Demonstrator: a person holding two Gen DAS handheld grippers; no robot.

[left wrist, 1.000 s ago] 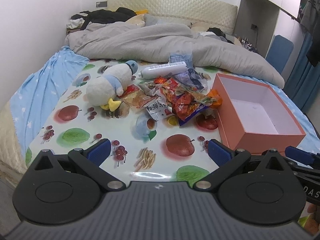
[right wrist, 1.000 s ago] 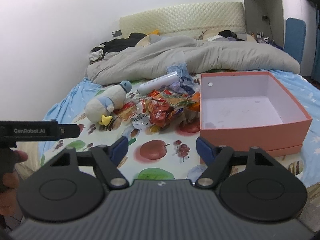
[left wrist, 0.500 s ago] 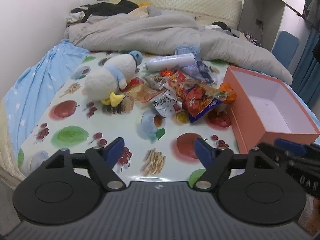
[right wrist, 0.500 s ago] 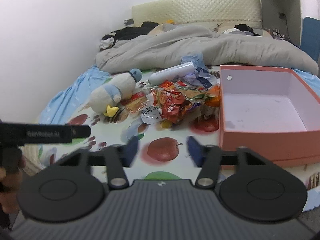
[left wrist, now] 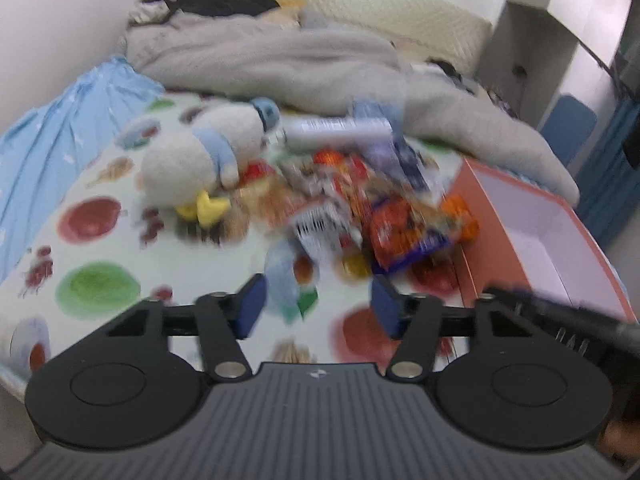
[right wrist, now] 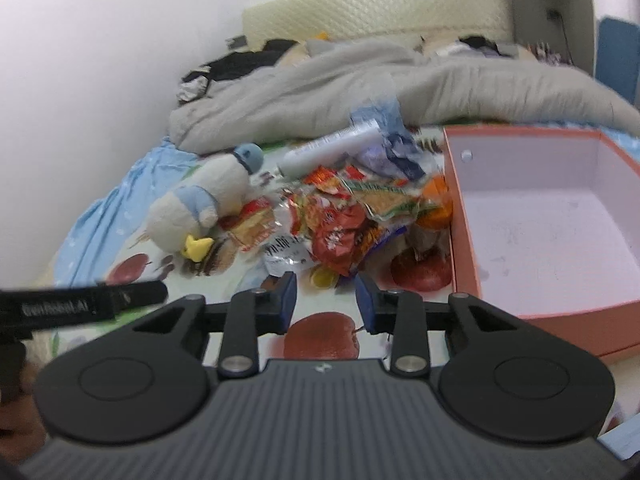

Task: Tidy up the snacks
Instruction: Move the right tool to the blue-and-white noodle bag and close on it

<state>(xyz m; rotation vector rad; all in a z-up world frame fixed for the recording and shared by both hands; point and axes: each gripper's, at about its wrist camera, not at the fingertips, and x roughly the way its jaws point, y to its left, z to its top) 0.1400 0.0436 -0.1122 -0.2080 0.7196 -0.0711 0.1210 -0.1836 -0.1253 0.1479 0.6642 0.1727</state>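
A pile of snack packets (left wrist: pixel 384 208) (right wrist: pixel 344 220), red, orange and white, lies on a fruit-print cloth (left wrist: pixel 96 264) on the bed. An empty salmon-pink box (left wrist: pixel 536 240) (right wrist: pixel 532 216) stands right of the pile. My left gripper (left wrist: pixel 316 304) is open and empty, hovering just short of the pile. My right gripper (right wrist: pixel 326 300) is open with a narrower gap, empty, near the pile's front edge. The left gripper's body (right wrist: pixel 80 304) shows at the left of the right wrist view.
A white plush duck (left wrist: pixel 200 160) (right wrist: pixel 204 196) lies left of the snacks. A white bottle (left wrist: pixel 336 130) (right wrist: pixel 328 152) and crumpled blue wrapper (right wrist: pixel 384 152) lie behind the pile. A grey duvet (left wrist: pixel 280 64) covers the far bed. A blue chair (left wrist: pixel 568 128) stands right.
Both grippers have moved forward toward the snack pile, which now looks larger. Both jaws have narrowed, the right more than the left. The views are motion-blurred.
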